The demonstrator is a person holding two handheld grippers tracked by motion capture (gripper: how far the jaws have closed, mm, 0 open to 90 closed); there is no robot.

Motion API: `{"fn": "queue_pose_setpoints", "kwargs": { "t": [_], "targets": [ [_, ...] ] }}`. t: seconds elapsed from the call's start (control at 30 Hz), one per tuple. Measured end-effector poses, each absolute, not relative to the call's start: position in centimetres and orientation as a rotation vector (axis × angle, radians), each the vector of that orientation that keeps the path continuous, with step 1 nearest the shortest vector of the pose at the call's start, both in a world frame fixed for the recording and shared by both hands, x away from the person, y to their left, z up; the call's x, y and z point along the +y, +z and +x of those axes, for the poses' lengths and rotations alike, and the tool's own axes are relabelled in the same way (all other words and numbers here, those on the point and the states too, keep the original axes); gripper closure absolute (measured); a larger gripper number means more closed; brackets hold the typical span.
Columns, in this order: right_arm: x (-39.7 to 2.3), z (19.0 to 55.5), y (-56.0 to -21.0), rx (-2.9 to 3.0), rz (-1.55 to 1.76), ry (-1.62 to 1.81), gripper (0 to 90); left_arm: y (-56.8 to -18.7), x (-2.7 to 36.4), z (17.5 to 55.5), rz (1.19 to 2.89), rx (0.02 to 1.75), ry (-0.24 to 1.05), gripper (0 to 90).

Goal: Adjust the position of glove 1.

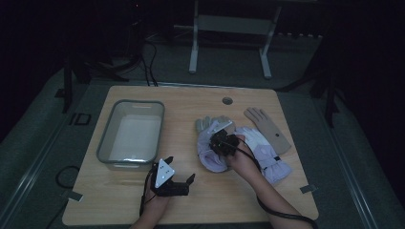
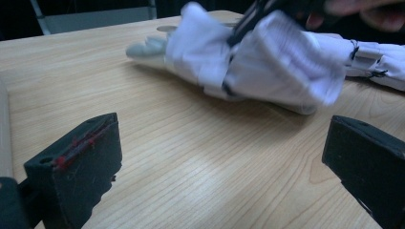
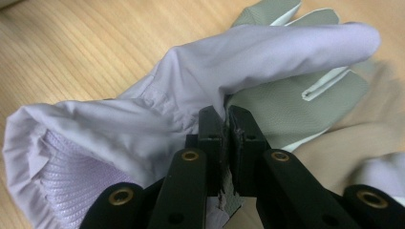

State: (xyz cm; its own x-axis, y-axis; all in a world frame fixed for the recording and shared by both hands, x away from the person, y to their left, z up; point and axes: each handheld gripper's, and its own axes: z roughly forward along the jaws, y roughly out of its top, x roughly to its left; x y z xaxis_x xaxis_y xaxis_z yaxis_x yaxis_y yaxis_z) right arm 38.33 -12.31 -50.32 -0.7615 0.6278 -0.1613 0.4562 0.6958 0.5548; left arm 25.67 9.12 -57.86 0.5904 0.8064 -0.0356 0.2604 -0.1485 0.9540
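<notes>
A lavender glove with a grey palm lies at the middle of the wooden table. My right gripper is shut on a fold of the glove's fabric near the cuff, its jaws pinched together and lifting that part. In the left gripper view this glove hangs a little above the table. A second lavender glove lies flat to its right. My left gripper stands open near the front edge with nothing between its jaws, pointing towards the gloves.
A grey plastic bin stands at the left of the table. A beige model hand lies at the back right beside the gloves. A small round hole sits near the far edge.
</notes>
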Motion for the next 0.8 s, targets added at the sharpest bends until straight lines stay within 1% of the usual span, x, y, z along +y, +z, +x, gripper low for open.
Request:
{"fn": "queue_pose_setpoints", "kwargs": {
  "t": [0.07,0.13,0.17,0.23,0.27,0.37,0.4,0.57,0.67,0.73,0.8],
  "targets": [
    [-12.1,38.6,-51.3,2.583,0.866,0.701,83.7,-57.9,9.2,25.7,1.693,0.898,0.6,0.0],
    [-11.8,38.6,-52.2,2.614,0.841,0.687,80.0,-57.9,9.2,25.8,1.689,0.902,0.593,0.0],
    [-11.7,38.6,-52.5,2.621,0.838,0.685,76.6,-57.9,9.2,25.7,1.69,0.9,0.595,0.1],
    [-11.7,38.6,-53.0,2.64,0.838,0.687,62.6,-57.9,9.1,25.7,1.695,0.893,0.604,0.0],
    [-11.7,38.6,-53.2,2.644,0.843,0.693,57.0,-57.9,9.1,25.6,1.702,0.887,0.611,0.0],
    [-12.0,38.6,-53.4,2.66,0.856,0.727,48.0,-57.9,9.1,25.6,1.701,0.889,0.61,0.0],
    [-12.1,38.6,-53.3,2.663,0.864,0.734,43.6,-57.9,9.1,25.7,1.699,0.892,0.607,0.0],
    [-12.6,38.5,-52.9,2.67,0.866,0.757,30.4,-57.9,9.1,25.7,1.699,0.893,0.609,0.0],
    [-13.1,38.3,-52.6,2.68,0.869,0.783,24.8,-57.9,9.1,25.7,1.698,0.893,0.609,0.0],
    [-13.4,38.2,-52.1,2.667,0.886,0.806,26.8,-57.9,9.1,25.7,1.697,0.895,0.606,0.0],
    [-13.8,38.1,-51.5,2.662,0.885,0.832,33.4,-57.9,9.1,25.7,1.698,0.896,0.609,0.0]
  ]
}}
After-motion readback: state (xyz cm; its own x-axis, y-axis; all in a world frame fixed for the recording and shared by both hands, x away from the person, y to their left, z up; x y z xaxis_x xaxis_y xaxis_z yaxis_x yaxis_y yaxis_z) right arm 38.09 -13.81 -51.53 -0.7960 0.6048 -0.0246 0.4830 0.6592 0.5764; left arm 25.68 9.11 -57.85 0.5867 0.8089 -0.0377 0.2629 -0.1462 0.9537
